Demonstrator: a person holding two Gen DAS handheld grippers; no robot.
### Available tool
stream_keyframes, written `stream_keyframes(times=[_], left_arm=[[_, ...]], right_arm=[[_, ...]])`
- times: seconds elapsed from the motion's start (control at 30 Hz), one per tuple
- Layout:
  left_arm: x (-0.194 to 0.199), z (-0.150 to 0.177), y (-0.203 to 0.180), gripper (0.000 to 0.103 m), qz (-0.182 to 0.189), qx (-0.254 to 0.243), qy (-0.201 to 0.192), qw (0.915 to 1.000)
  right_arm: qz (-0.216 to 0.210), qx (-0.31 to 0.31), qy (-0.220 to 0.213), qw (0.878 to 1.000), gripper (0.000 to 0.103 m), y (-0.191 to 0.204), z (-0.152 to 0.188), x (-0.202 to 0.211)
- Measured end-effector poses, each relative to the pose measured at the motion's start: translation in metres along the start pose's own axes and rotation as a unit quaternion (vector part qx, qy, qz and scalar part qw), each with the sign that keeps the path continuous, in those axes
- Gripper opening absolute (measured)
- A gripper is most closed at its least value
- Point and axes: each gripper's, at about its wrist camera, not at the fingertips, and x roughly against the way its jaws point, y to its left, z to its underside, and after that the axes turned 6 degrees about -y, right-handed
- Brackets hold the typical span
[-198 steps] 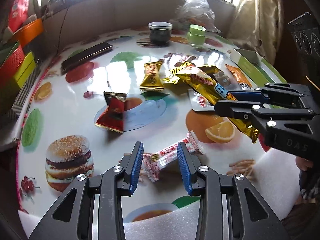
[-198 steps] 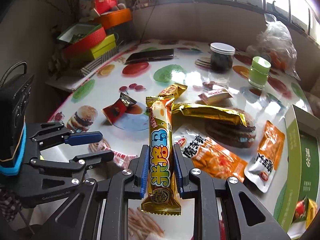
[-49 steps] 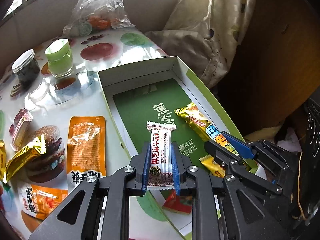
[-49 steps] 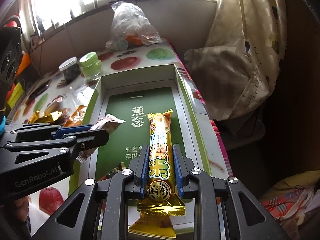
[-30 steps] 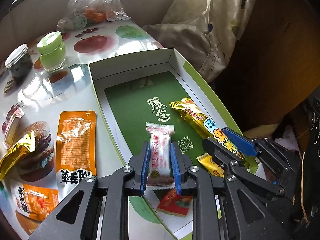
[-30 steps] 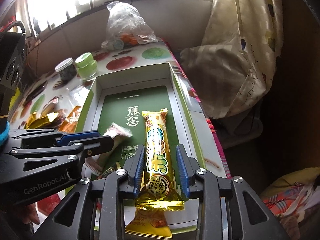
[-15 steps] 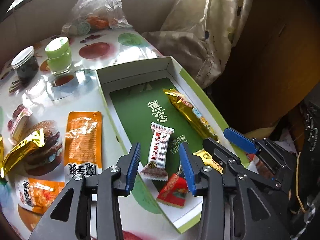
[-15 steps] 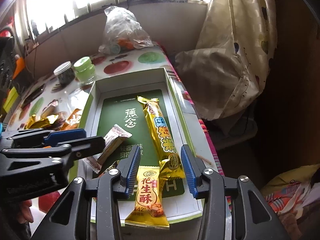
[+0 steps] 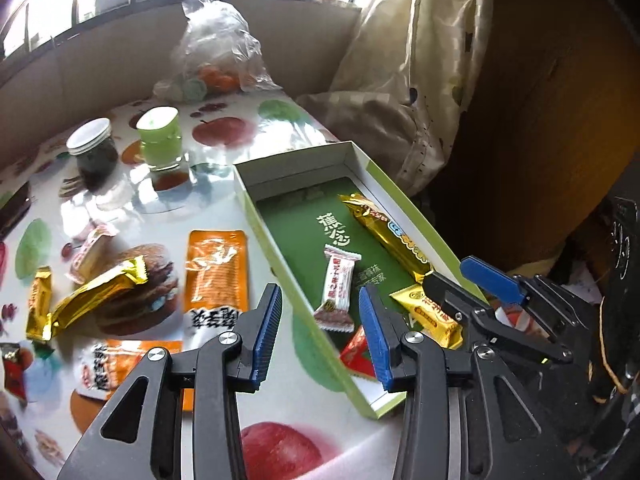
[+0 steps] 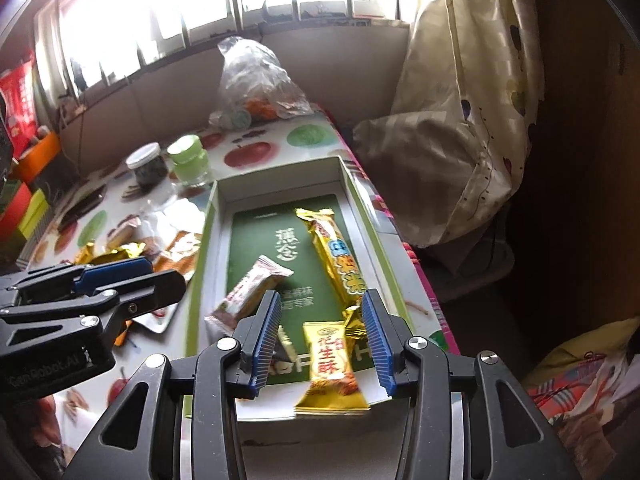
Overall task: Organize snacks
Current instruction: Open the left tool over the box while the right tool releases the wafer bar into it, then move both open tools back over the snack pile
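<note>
Released crinkly foil bar [image 10: 335, 254] in box [image 10: 362, 216]

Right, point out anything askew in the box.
The small gold snack lies with its near end over the box edge. The white bar lies slanted across the floor, not parallel with the long gold bar.

Inside the box [image 9: 248, 192], the long bar [image 9: 386, 232] lies right of the small bar [image 9: 338, 284].

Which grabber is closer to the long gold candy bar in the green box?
Right. The right gripper hangs just over the long gold bar's near end; the left gripper sits farther off, over the white bar.
</note>
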Motion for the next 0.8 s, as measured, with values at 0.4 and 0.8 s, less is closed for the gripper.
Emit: stream_keyframes(times=[0.4, 0.8], left_arm=[[0.029, 0.012, 0.028, 0.042, -0.028, 0.018, -0.032, 0.9989], [0.041, 0.029, 0.060, 0.042, -0.074, 0.027, -0.038, 0.9962]], right_arm=[[-0.024, 0.011, -0.018, 1.000, 0.042, 0.029, 0.000, 0.017], [-0.051, 0.023, -0.013, 0.998, 0.042, 0.057, 0.005, 0.014]])
